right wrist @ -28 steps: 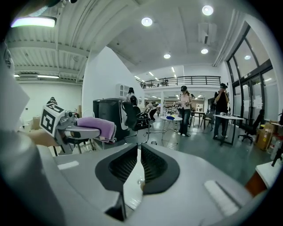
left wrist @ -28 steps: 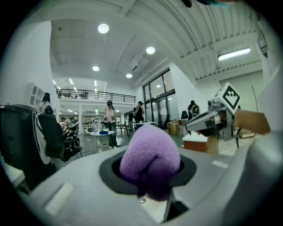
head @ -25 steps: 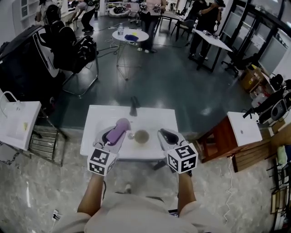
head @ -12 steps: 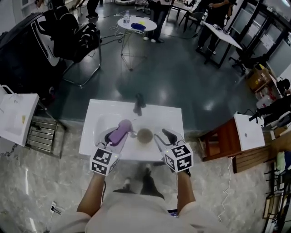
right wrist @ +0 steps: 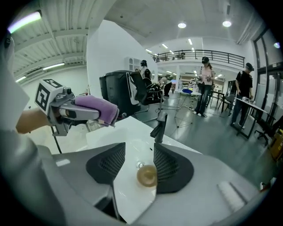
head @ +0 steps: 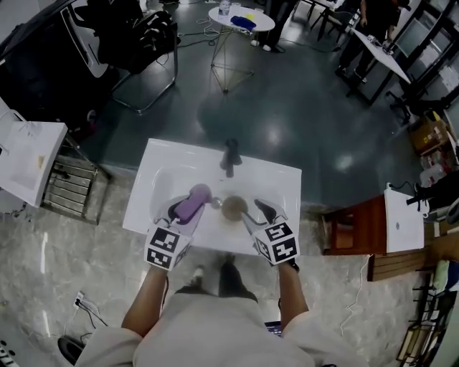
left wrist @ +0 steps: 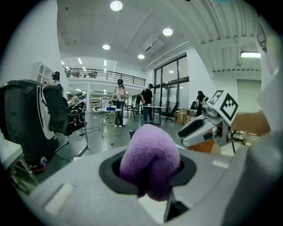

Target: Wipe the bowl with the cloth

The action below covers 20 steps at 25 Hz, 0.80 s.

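Note:
A small brownish bowl (head: 233, 208) lies in the white sink (head: 165, 175), near the drain. My left gripper (head: 185, 206) hovers over the basin to the bowl's left, shut on a purple cloth (head: 191, 203) that bulges out between its jaws (left wrist: 150, 159). My right gripper (head: 257, 213) is just right of the bowl. Its jaws have just been opening and now stand open (right wrist: 139, 151). Nothing is gripped; the bowl (right wrist: 147, 175) shows in the gap between them, resting in the sink (right wrist: 128, 130) below. The left gripper with the cloth (right wrist: 93, 109) shows at that view's left.
A dark faucet (head: 229, 156) stands at the sink's back edge. A white unit (head: 29, 158) sits at the left, a wooden stand (head: 351, 226) and a white top (head: 400, 218) at the right. Chairs (head: 136, 36), a round table (head: 240, 18) and people are farther off.
Both grippers have come down and forward over the basin. The right jaws, shut a second ago, have spread apart. The left still holds the purple cloth.

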Motion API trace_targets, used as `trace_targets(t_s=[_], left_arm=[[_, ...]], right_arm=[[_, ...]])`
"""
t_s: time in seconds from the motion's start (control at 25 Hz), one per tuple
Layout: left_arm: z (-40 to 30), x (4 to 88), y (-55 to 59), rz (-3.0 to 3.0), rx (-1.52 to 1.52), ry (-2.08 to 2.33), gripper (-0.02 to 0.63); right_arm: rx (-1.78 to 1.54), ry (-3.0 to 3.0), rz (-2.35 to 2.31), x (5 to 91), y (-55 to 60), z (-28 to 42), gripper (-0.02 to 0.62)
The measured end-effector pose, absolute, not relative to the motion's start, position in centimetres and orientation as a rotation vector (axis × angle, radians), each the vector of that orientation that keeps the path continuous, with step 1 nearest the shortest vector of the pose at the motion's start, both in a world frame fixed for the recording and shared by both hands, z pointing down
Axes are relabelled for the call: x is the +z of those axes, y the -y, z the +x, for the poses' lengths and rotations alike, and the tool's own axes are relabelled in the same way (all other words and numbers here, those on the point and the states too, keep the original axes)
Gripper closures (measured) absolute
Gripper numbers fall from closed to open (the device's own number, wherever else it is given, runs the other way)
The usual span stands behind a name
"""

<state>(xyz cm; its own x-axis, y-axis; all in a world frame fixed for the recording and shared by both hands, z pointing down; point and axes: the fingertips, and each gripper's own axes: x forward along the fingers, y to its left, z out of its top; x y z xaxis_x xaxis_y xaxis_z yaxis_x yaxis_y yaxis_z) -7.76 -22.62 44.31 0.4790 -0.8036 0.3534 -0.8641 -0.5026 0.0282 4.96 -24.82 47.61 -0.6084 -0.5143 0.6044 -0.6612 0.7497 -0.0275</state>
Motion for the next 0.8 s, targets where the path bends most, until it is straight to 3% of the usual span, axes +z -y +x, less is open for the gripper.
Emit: trace_targets(t_s=[0.8], left_arm=[[-8.7, 56.3, 26.5, 2.199, 0.566, 1.45, 0.479]], right_arm=[[0.499, 2.136, 0.472, 67.0, 28.7, 3.6, 0.364]])
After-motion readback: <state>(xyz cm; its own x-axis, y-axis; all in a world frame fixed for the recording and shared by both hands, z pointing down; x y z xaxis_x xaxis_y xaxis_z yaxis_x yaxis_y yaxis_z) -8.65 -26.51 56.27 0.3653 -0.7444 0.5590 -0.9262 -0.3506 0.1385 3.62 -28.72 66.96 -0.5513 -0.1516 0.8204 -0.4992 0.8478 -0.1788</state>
